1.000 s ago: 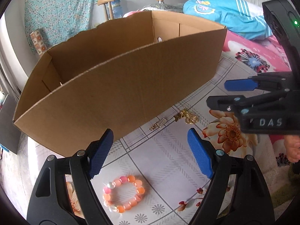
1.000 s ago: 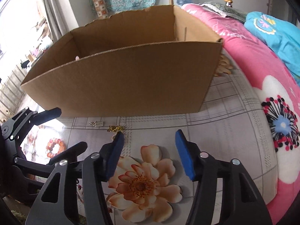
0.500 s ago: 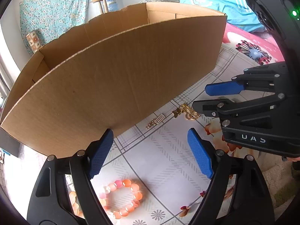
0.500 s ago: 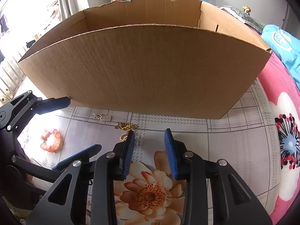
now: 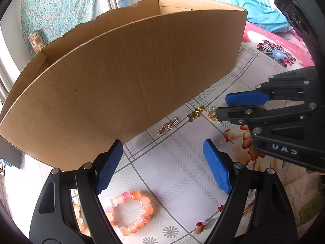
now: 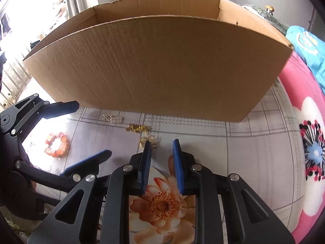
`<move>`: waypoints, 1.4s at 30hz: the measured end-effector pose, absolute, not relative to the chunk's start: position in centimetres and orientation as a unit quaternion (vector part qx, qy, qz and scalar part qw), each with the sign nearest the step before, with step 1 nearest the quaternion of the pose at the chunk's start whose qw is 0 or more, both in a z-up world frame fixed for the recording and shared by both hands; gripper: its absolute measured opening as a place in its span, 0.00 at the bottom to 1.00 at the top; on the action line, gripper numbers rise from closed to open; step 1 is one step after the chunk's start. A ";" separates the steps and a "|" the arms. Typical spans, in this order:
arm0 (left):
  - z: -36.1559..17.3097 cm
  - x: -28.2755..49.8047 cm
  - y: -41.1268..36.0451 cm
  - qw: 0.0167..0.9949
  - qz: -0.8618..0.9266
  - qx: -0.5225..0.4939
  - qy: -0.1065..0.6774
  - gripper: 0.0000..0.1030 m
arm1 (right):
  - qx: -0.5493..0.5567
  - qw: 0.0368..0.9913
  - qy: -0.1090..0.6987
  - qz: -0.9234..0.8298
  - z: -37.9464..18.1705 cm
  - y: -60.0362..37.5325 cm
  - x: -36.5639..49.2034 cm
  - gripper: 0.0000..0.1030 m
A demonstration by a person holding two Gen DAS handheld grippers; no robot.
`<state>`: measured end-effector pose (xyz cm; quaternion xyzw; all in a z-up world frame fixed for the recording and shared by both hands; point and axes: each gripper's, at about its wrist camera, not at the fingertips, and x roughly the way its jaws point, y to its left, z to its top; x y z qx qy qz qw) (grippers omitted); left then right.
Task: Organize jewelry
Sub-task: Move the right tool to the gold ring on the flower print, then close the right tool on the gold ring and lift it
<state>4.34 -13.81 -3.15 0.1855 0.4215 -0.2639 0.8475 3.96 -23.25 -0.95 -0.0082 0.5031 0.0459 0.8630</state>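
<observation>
Closing slowly, the right gripper (image 6: 160,148) points down at the bed cover (image 6: 254,162). Nothing sits between its blue pads yet. A small gold piece (image 6: 148,141) lies just past its left pad, at about 11 o'clock from the tips, and seems to touch that pad. In the left wrist view the same gold piece (image 5: 212,113) peeks out at the tip of the right gripper (image 5: 223,106).

More gold bits lie near. A gold chain clump (image 6: 138,127) sits a bit farther on, at 11 o'clock. A tiny gold comb-like piece (image 6: 112,118) lies at 10 o'clock, close to the big cardboard box (image 6: 162,67). The box stands open at 12 o'clock.

The left gripper (image 5: 162,168) is spread wide and holds nothing. A bracelet of pink and orange beads (image 5: 130,211) lies under it, at 7 o'clock, with one finger over part of it.

I think the gold things are very light and thin. They are hard but tiny, so they can slip out of the pads. A chain is floppy and can hang or catch on the cloth. The soft cover can sink, so the pads may pinch cloth too. It looks best to pinch the thick middle of the gold piece, not a thin loop. The bead bracelet is light and bendy, and its beads look smooth. Pinching across one side of the ring should work.
</observation>
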 end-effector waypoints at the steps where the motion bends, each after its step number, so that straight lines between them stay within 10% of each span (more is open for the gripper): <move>1: -3.2 4.3 -13.8 0.847 -0.264 0.186 0.423 0.75 | -0.008 0.863 0.504 0.046 -1.0 -23.3 3.7 0.21; 42: -3.7 4.9 -11.8 0.844 -0.256 0.154 0.446 0.80 | -0.028 0.834 0.549 0.049 -1.0 -22.5 2.1 0.15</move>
